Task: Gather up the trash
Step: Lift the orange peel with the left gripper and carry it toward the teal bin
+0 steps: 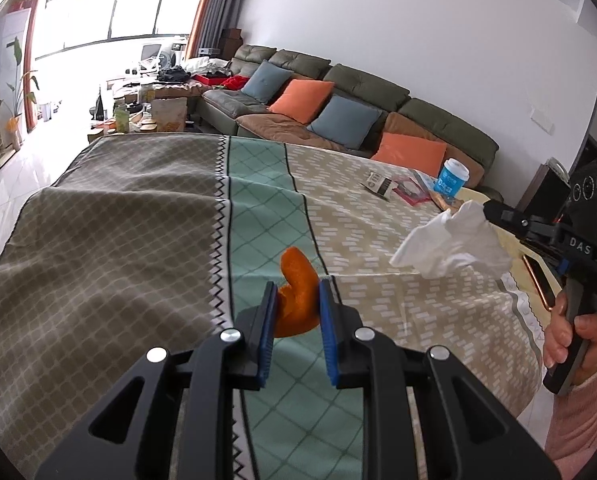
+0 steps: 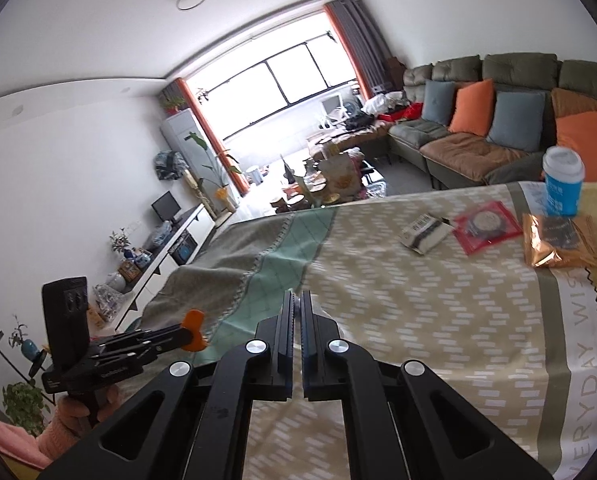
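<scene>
My left gripper (image 1: 297, 298) is shut on a curled orange peel (image 1: 296, 280) and holds it above the patterned tablecloth (image 1: 138, 220). It also shows in the right wrist view (image 2: 192, 330) at the lower left with the peel (image 2: 194, 326). My right gripper (image 2: 297, 304) is shut on a crumpled white tissue (image 1: 450, 242), which hangs from its tip in the left wrist view; in its own view only a sliver of tissue shows between the pads. Both are held over the table.
At the table's far right lie a blue paper cup (image 2: 563, 182), a copper snack bag (image 2: 558, 242), a red packet (image 2: 486, 226) and a small black-and-white box (image 2: 424, 234). A phone (image 1: 538, 280) lies near the right edge. A sofa with cushions (image 1: 338, 100) stands behind.
</scene>
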`<state>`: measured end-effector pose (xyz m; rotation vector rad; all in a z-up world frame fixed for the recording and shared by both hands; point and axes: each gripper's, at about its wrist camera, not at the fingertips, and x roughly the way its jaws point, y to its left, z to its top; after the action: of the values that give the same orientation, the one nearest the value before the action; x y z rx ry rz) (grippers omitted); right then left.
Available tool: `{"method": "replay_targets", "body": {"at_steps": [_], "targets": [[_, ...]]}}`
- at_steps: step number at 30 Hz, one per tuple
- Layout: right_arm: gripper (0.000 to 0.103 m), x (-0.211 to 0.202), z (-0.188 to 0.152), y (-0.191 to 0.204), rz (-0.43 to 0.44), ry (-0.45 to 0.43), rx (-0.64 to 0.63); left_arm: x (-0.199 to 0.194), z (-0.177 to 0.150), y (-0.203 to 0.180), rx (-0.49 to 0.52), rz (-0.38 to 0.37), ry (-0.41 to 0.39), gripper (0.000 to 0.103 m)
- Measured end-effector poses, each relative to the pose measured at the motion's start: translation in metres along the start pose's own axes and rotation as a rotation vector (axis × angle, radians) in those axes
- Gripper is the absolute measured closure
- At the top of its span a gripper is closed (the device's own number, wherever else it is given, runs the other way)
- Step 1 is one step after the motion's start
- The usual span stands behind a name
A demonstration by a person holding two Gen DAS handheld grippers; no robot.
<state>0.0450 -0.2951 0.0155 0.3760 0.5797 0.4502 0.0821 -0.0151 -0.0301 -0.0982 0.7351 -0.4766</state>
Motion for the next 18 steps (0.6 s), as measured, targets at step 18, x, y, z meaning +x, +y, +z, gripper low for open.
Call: {"method": "replay_targets", "body": {"at_steps": [18], "targets": [[0.1, 0.024, -0.003, 0.04, 0.12, 0.043, -0.051, -0.032, -0.016, 0.026, -0.047, 0.047, -0.038, 0.082]]}}
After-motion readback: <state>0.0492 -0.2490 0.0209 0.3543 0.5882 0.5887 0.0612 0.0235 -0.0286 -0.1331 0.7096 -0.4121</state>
